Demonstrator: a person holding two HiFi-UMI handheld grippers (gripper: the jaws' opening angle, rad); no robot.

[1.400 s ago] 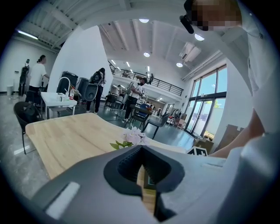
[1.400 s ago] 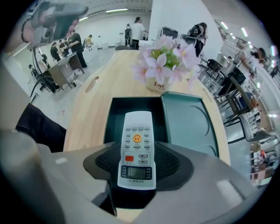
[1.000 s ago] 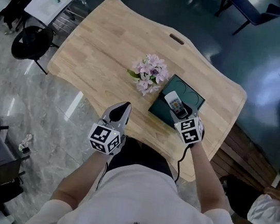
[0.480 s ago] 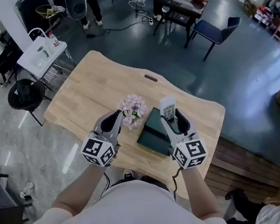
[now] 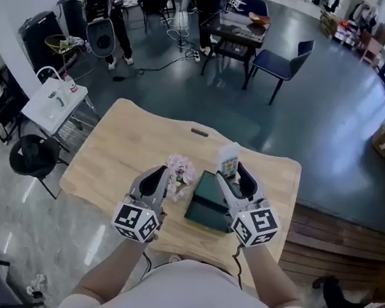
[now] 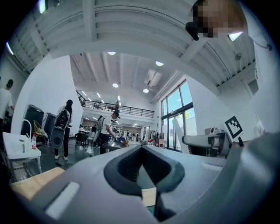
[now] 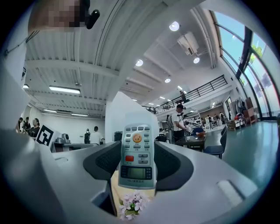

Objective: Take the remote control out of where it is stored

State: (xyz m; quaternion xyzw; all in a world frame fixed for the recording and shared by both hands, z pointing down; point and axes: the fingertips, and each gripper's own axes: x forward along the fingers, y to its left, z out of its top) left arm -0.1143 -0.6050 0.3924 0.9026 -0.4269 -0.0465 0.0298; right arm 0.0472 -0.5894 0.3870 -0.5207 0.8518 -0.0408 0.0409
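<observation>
My right gripper (image 5: 233, 181) is shut on a white remote control (image 5: 229, 161), held upright well above the table. In the right gripper view the remote control (image 7: 136, 155) stands between the jaws, its buttons and small screen facing the camera. The dark green storage box (image 5: 208, 201) lies open on the wooden table (image 5: 129, 149), below and just left of the remote. My left gripper (image 5: 155, 178) hovers left of the box near the flowers; in the left gripper view its pads (image 6: 131, 165) meet with nothing between them.
A bunch of pink flowers (image 5: 179, 171) lies on the table between the grippers, also seen as flowers (image 7: 132, 204) under the remote. Beyond the table stand a blue chair (image 5: 281, 64), a dark desk (image 5: 229, 29) and people. A white cart (image 5: 55, 102) and black stool (image 5: 33, 154) stand left.
The right gripper has lifted the remote control up out of the green box and now holds it upright above the table. The head view has tilted up toward the room.
</observation>
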